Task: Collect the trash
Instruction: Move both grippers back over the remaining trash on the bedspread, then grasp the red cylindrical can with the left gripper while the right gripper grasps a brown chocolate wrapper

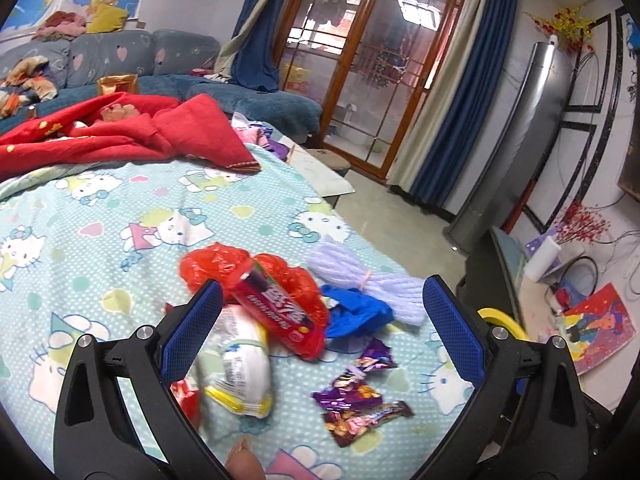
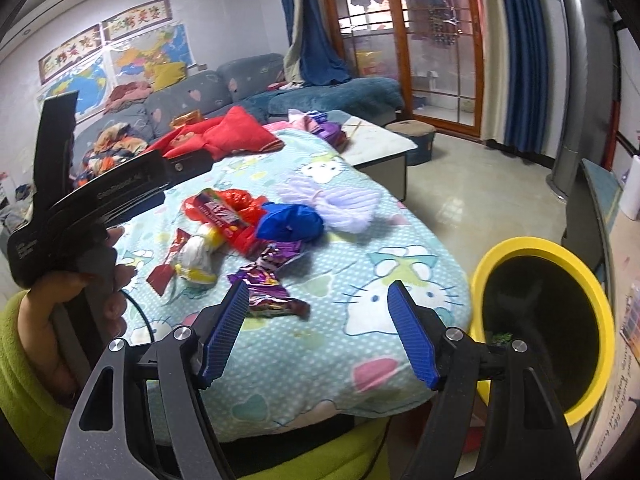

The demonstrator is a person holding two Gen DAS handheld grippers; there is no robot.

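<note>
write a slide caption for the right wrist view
Open right gripper hovers over a Hello Kitty blanket strewn with purple wrappers, beside the yellow-rimmed bin.

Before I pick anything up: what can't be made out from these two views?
- Yellow-rimmed bin: inside dark in right wrist view; in left wrist view mostly hidden behind the left gripper.
- White and yellow packet: motion-blurred, print unreadable.
- Red wrapper: largely covered by a finger.
</note>
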